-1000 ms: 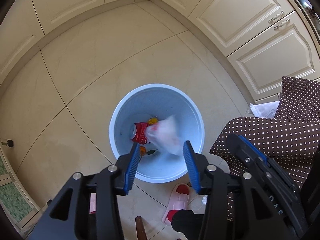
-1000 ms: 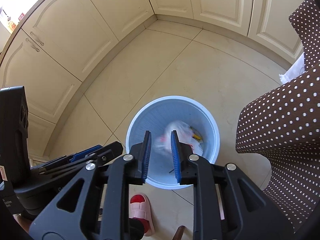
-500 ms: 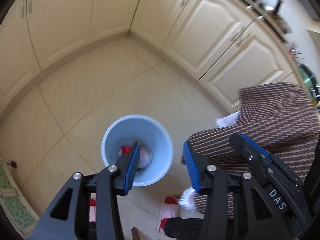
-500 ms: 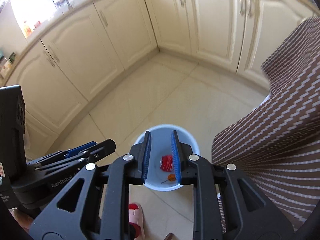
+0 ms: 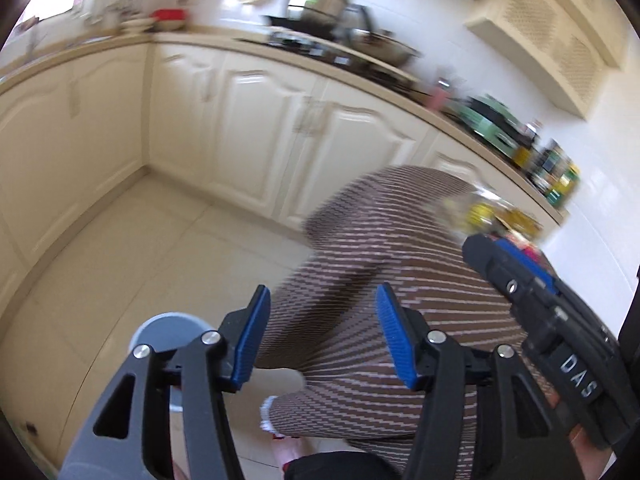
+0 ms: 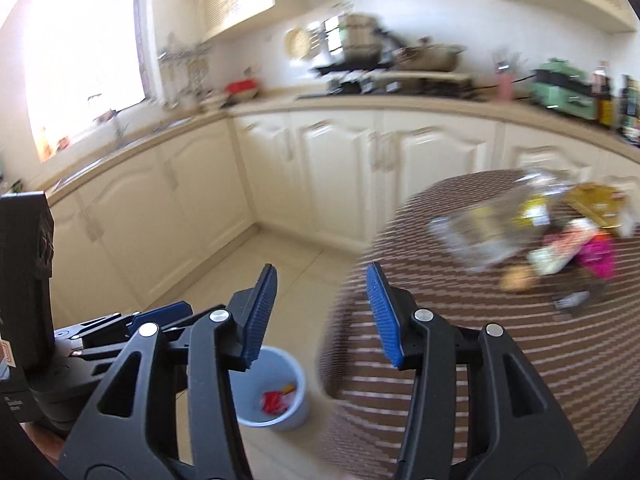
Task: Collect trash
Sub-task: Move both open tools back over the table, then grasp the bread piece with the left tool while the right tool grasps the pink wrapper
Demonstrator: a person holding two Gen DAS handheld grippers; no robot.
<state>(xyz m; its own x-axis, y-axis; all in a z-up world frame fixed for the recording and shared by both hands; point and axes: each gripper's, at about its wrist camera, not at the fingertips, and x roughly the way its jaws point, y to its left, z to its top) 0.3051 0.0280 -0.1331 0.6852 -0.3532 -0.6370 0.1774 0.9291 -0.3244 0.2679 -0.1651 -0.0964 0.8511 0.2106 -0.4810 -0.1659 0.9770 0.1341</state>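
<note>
Both our claws raised, jaws opening, nothing held

Our left claw (image 5: pixel 320 336) tilts downward, its blue pads spreading with nothing between them. Our right claw (image 6: pixel 322 312) points at a shallower downward angle, its pads likewise parting on empty air. Each claw shows at the edge of the other's view.

Blurred trash (image 6: pixel 532 232) — clear bottle, coloured wrappers — lies scattered on the brown tablecloth (image 6: pixel 500 344).

Right tongs (image 6: pixel 322 312) are opening with nothing between them. Just below them there's a pale blue bin (image 6: pixel 280 396) on the floor, red trash inside. Off to their right, a blurry pile on the patterned tablecloth (image 6: pixel 460 312), maybe wrappers (image 6: pixel 568 236).
</note>
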